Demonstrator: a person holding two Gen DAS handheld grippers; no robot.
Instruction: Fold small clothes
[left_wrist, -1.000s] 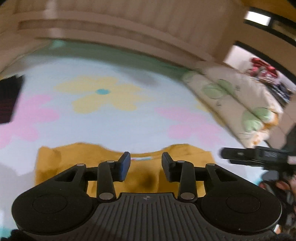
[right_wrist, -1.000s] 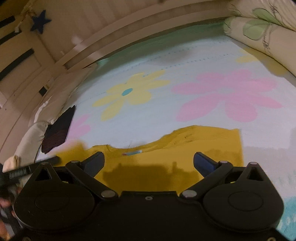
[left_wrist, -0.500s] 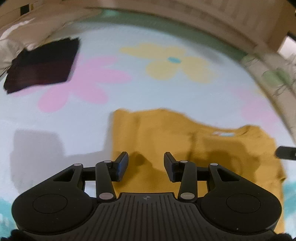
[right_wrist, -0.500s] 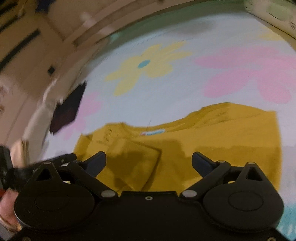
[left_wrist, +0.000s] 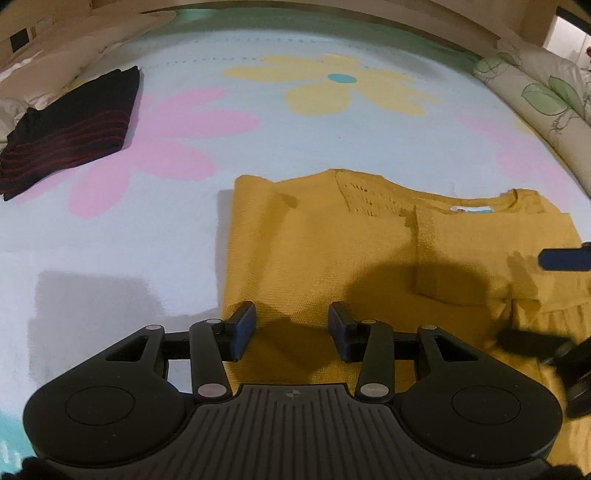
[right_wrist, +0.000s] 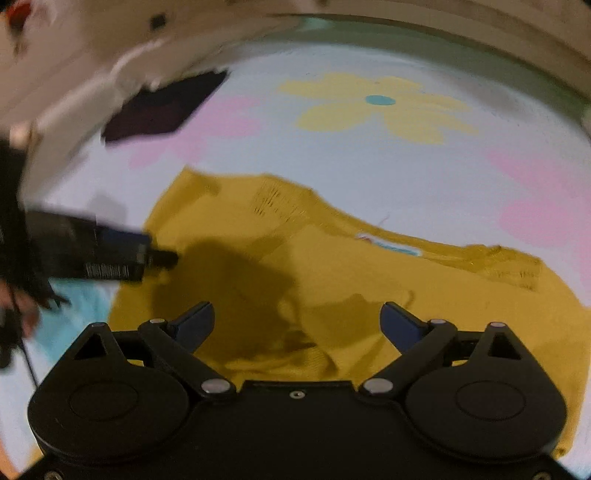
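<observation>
A mustard-yellow knit top (left_wrist: 332, 251) lies flat on the flower-print bed sheet (left_wrist: 258, 140), its left part folded in over the body, a label at the neck (left_wrist: 471, 209). It also shows in the right wrist view (right_wrist: 369, 280). My left gripper (left_wrist: 291, 330) is open and empty, low over the top's near left edge. My right gripper (right_wrist: 297, 323) is open wide and empty over the top's lower middle. One right fingertip (left_wrist: 561, 258) shows at the left view's right edge. The left gripper (right_wrist: 110, 254) shows blurred in the right view.
A folded black garment with red stripes (left_wrist: 70, 129) lies at the far left of the sheet; it also shows in the right wrist view (right_wrist: 162, 107). Leaf-print pillows (left_wrist: 546, 96) line the right side. A wooden headboard (right_wrist: 443, 22) runs along the back.
Both grippers have swung left and dropped closer to the top. Its left part, spread out a second ago, now lies folded in over the body. Both grippers stay open.
</observation>
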